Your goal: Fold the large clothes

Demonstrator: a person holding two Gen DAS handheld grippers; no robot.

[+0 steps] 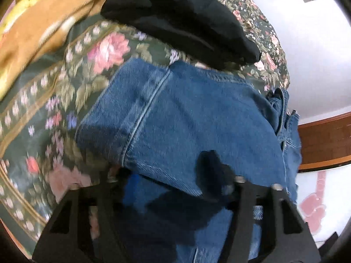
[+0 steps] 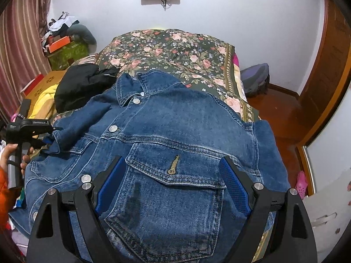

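A blue denim jacket (image 2: 166, 135) lies front-up on the floral bedspread (image 2: 175, 48), collar toward the far end. My right gripper (image 2: 173, 173) is open, its blue-padded fingers either side of the chest pocket (image 2: 171, 199), just above the cloth. My left gripper (image 2: 47, 134) shows at the left of the right wrist view, shut on the jacket's sleeve. In the left wrist view the sleeve (image 1: 175, 118) drapes over the gripper (image 1: 175, 188), hiding most of the fingers; that view is blurred.
A black garment (image 2: 81, 85) lies on the bed's left beside the jacket, also in the left wrist view (image 1: 182, 15). Yellow and orange bedding (image 1: 43, 22) lies at the left. Wooden floor (image 2: 276, 114) and a bag (image 2: 256, 79) are right of the bed. Clutter sits by the curtain.
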